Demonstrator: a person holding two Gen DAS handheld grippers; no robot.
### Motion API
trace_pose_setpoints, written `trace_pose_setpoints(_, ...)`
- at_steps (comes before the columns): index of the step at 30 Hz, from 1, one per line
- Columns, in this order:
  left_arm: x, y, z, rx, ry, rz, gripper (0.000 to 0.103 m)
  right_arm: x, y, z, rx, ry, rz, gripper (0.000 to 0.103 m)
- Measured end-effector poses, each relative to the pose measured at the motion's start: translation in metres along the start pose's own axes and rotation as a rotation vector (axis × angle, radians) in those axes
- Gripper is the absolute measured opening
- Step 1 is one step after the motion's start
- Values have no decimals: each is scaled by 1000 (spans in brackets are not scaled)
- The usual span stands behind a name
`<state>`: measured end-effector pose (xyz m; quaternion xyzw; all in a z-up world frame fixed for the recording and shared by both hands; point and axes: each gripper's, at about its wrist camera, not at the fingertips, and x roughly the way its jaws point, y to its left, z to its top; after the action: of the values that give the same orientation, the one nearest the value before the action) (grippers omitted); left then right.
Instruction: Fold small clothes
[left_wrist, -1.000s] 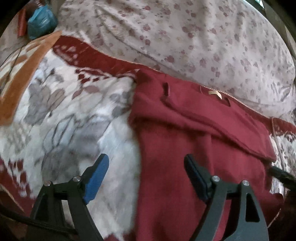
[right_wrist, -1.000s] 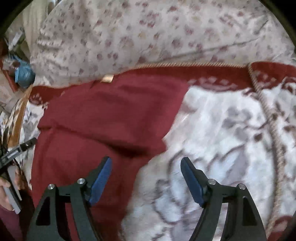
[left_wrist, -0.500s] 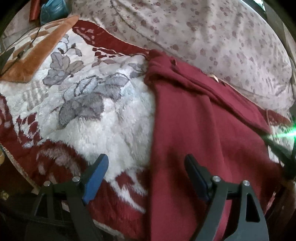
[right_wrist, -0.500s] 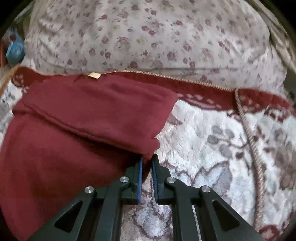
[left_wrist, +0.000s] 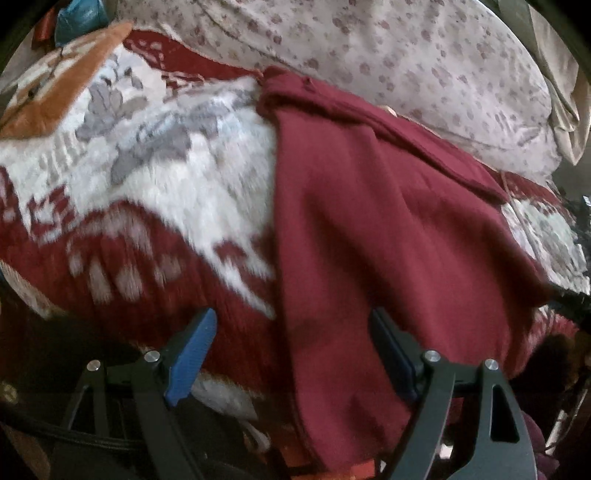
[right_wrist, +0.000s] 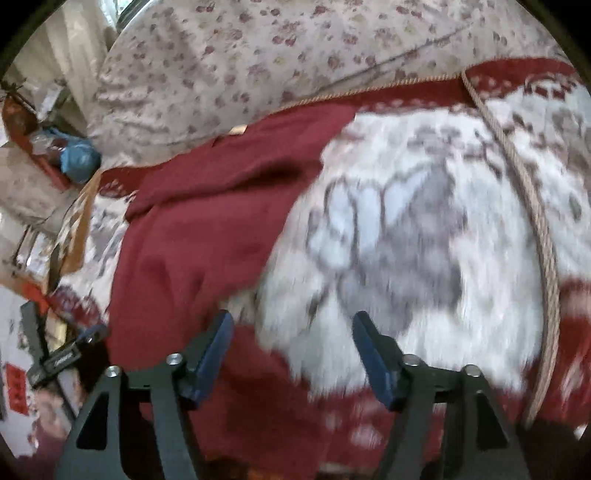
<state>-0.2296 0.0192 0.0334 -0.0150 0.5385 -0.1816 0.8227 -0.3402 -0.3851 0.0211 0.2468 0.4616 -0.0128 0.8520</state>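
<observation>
A dark red garment (left_wrist: 388, 229) lies flat on a fleecy red, white and grey blanket (left_wrist: 166, 177), its top part folded down over the body near the floral pillow. My left gripper (left_wrist: 291, 350) is open above the garment's near left edge and holds nothing. In the right wrist view the garment (right_wrist: 207, 221) lies to the left, with a small tan label near its top. My right gripper (right_wrist: 291, 354) is open over the blanket (right_wrist: 424, 240), just right of the garment's edge, and holds nothing. The left gripper's tool shows at the far left (right_wrist: 62, 358).
A large floral pillow (left_wrist: 406, 62) lies behind the garment. An orange cloth (left_wrist: 66, 88) and a blue bag (right_wrist: 79, 158) sit at the far left. A braided cord trim (right_wrist: 535, 206) runs along the blanket on the right. The bed's near edge drops off below both grippers.
My right gripper, shut on the garment's folded edge half a second ago, has opened and drawn back to the right. My left gripper has pulled back toward the bed's near edge, still open.
</observation>
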Motion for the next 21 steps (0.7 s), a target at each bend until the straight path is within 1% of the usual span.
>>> trace_pose_setpoints(2,1,1,-10,-7,27,-5,83,1,-1,-12,8,27,22,82)
trace_pose_setpoints(4,4,1,-18,-2,42,1,83,4,-5,-22,12,50,42,83)
trace_pose_setpoints(7,9,-3,-25,4,71,20,83,10,-7,-29,11,59,43,85)
trace_pose_setpoints(9,12,-6,-28,0,100,8,83,10,-7,-31,12,63,46,85)
trace_pose_setpoints(10,12,-6,-28,-2,103,4,83,8,-7,-32,13,65,48,85)
trace_pose_setpoints(16,16,-12,-29,4,109,33,83,-11,-18,-30,41,30,48,88)
trace_pose_setpoints(18,17,-15,-30,12,109,41,83,-11,-19,-33,44,46,80,88)
trace_pose_setpoints(20,20,-19,-28,16,111,45,83,-9,-17,-37,29,63,133,88)
trace_pose_setpoints(21,21,-19,-28,16,113,46,83,-9,-16,-39,19,71,143,88)
